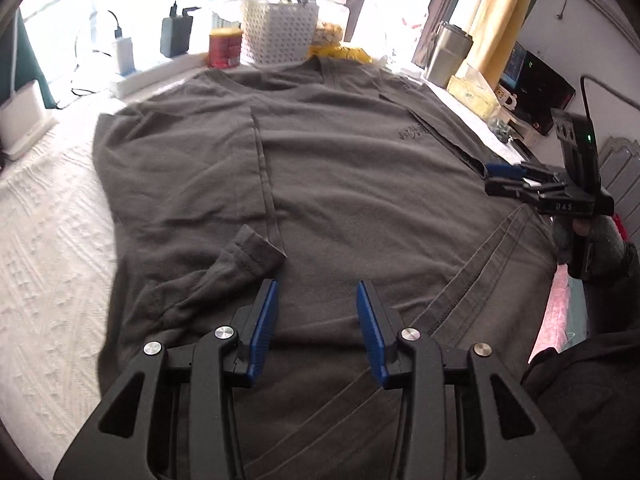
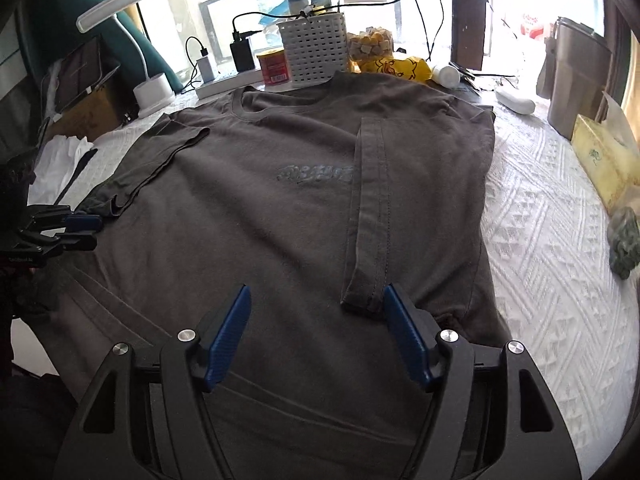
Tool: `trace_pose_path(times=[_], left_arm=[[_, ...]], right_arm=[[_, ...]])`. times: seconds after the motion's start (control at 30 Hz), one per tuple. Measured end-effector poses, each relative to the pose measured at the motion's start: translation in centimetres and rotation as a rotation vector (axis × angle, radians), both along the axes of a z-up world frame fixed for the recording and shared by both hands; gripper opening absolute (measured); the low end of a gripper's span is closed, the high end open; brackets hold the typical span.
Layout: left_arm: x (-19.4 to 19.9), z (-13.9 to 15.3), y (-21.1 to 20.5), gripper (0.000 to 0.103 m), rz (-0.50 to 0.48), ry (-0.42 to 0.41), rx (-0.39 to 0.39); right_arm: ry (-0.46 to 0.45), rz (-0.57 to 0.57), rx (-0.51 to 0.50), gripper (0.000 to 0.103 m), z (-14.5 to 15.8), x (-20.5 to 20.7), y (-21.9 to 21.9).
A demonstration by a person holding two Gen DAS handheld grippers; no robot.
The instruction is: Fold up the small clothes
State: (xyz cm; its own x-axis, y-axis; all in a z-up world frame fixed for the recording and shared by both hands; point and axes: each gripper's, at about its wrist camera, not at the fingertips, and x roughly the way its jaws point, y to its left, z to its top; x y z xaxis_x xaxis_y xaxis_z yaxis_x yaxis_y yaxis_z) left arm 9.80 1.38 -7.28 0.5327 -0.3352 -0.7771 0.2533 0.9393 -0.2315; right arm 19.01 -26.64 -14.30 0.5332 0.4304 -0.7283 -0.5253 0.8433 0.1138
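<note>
Both grippers (image 1: 317, 304) (image 2: 316, 308) gape — T-shirt (image 2: 280, 208) flat below.

A lived-in room of a home: a table under a white textured cloth (image 2: 540, 240) by a bright window, crowded with a white perforated basket (image 2: 314, 54), red tin (image 2: 273, 67), desk lamp (image 2: 132, 40), chargers (image 2: 242, 54), steel tumbler (image 2: 576, 76) and yellow curtain (image 1: 500, 16).

"DAS" on the right claw (image 1: 506, 178) body
</note>
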Motion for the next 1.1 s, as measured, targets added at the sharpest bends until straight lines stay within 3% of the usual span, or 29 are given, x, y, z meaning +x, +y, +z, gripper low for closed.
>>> trace_pose_path(times=[0.23, 0.37, 0.57, 0.7, 0.73, 0.83, 0.97, 1.1], left_arm=[[0.0, 2.0, 1.1, 0.040, 0.050, -0.104, 0.003], [1.2, 1.5, 1.4, 0.040, 0.074, -0.105, 0.008], [2.4, 0.2, 1.0, 0.040, 0.063, -0.070, 0.016], [2.3, 1.0, 1.6, 0.040, 0.088, -0.117, 0.028], [2.5, 1.0, 1.9, 0.041, 0.094, -0.117, 0.018], [3.5, 0.1, 2.1, 0.057, 0.077, -0.078, 0.020], [3.8, -0.8, 1.4, 0.057, 0.022, -0.022, 0.001], [2.4, -0.9, 0.0, 0.057, -0.040, -0.018, 0.004]], right_arm=[[-0.029, -0.016, 0.027, 0.072, 0.8, -0.6, -0.5], [-0.065, -0.047, 0.061, 0.072, 1.5, 0.6, -0.7], [-0.018, -0.006, 0.054, 0.072, 0.7, 2.1, 0.4], [-0.001, 0.033, 0.034, 0.072, 0.2, 1.3, 1.3], [0.003, 0.043, 0.034, 0.072, 0.1, 1.0, 1.5], [0.007, 0.044, 0.034, 0.072, 0.0, 0.5, 1.6], [0.004, 0.036, 0.042, 0.072, 0.4, -0.2, 1.3], [-0.012, 0.009, 0.041, 0.072, 0.8, -0.8, 0.3]])
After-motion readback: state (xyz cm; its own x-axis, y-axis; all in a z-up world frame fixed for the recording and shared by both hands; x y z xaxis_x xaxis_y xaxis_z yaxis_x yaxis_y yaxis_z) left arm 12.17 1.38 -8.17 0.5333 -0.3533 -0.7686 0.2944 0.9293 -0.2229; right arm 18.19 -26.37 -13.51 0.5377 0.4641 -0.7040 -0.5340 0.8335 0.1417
